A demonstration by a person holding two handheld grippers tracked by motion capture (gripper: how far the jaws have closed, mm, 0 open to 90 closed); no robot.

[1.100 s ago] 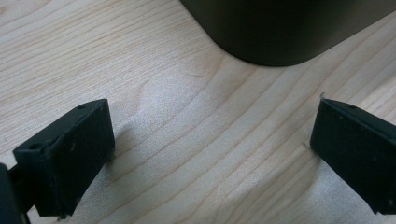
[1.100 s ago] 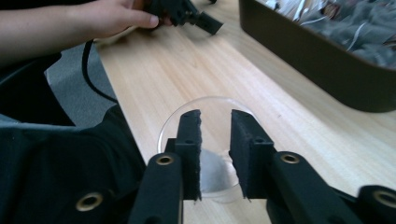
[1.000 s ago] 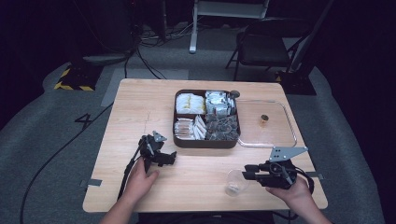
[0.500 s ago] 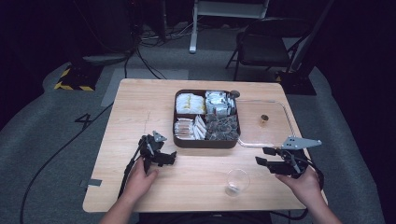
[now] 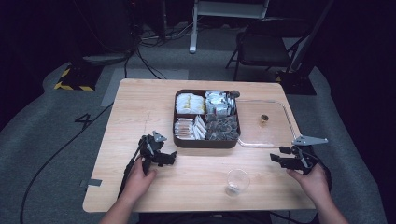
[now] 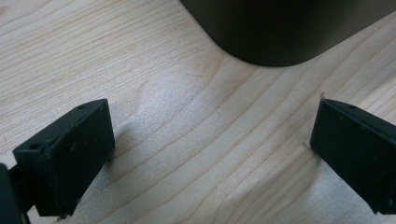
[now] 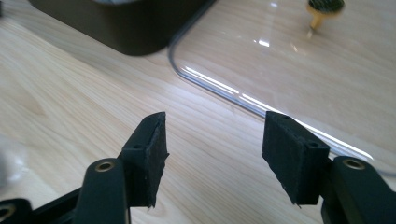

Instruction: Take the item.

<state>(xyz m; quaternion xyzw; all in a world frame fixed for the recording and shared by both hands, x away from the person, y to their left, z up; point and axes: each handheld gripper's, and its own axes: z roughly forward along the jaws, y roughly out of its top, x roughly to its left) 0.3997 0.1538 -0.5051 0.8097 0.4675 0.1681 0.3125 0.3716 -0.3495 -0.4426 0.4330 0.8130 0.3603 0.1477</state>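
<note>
A dark compartment box (image 5: 207, 119) of sachets stands mid-table, and its corner shows in the left gripper view (image 6: 275, 28). Its clear lid (image 5: 266, 123) with a gold knob (image 5: 264, 118) lies flat to the right of it. A clear empty cup (image 5: 237, 181) stands upright near the front edge. My left gripper (image 5: 169, 157) rests open on the wood just left of the box's front corner, nothing between its jaws (image 6: 210, 154). My right gripper (image 5: 276, 158) is to the right of the cup, apart from it. Its jaws have just been opening and are empty (image 7: 215, 154), pointing at the lid's front corner (image 7: 299, 60).
The wooden table (image 5: 140, 107) has bare wood on its left half and along the front. A folding chair (image 5: 261, 46) and cables lie on the floor beyond the far edge. The right gripper sits close to the table's right edge.
My right gripper has drawn away from the cup toward the table's right side, its jaws now wider. The cup stays standing on the table. The left gripper has not moved.
</note>
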